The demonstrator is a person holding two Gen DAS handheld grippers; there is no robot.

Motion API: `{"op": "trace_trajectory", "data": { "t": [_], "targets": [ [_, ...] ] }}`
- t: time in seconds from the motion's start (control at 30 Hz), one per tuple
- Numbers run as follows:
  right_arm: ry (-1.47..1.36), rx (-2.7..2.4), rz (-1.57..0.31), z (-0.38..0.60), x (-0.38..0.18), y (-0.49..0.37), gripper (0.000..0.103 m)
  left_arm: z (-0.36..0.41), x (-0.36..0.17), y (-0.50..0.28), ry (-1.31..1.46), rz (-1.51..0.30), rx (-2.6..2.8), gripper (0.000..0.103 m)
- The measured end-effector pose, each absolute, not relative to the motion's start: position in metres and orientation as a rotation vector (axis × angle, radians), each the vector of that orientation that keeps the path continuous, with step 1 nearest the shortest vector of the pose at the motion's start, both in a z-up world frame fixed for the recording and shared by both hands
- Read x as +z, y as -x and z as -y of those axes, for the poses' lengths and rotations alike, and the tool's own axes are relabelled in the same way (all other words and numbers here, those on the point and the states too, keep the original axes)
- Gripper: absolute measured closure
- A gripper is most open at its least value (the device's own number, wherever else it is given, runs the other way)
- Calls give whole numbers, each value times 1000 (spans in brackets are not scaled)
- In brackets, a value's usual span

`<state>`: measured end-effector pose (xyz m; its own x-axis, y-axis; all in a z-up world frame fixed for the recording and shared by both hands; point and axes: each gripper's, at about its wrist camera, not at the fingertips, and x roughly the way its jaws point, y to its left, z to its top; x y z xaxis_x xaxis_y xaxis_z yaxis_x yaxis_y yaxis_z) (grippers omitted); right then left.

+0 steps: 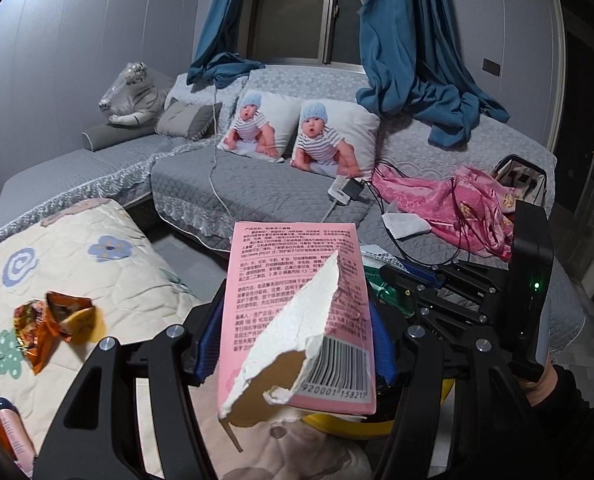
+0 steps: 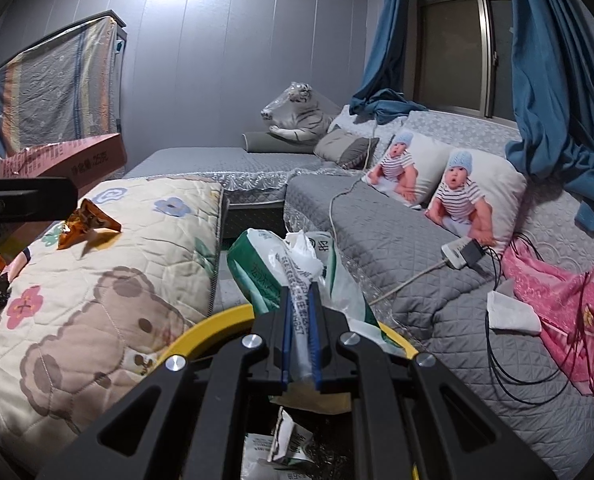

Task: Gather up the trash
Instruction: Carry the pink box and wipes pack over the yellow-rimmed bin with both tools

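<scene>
Collection midway. The left gripper (image 1: 297, 320) has its jaws part open, clamped on a torn pink box (image 1: 297, 300); the right gripper (image 2: 300, 336) has its jaws closed on a green-and-white plastic wrapper (image 2: 293, 268), above a yellow-rimmed bin (image 2: 221, 320) already holding scraps. Remaining: orange wrapper (image 2: 87, 222) on the left quilt (image 2: 145, 240), white tissue (image 2: 513, 312) on the sofa (image 2: 397, 248) at right.

Two baby-print pillows (image 1: 257, 124), one plush tiger (image 1: 137, 96), one pink box (image 1: 297, 312), one orange wrapper (image 1: 53, 320).

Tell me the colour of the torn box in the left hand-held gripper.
Pink box, black print; left wrist view.
</scene>
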<state>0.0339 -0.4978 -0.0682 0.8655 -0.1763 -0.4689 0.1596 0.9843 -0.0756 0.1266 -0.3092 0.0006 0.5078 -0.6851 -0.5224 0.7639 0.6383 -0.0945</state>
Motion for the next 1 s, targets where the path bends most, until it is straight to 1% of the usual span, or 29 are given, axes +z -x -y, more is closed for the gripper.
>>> {"op": "trace_trajectory", "data": {
  "t": [0.47, 1.0],
  "targets": [
    [16, -230, -553, 516, -88, -34, 96, 347, -31, -141, -164, -630, -893, 45],
    [24, -231, -555, 513, -83, -29, 96, 358, -50, -154, -137, -711, -870, 45]
  ]
}}
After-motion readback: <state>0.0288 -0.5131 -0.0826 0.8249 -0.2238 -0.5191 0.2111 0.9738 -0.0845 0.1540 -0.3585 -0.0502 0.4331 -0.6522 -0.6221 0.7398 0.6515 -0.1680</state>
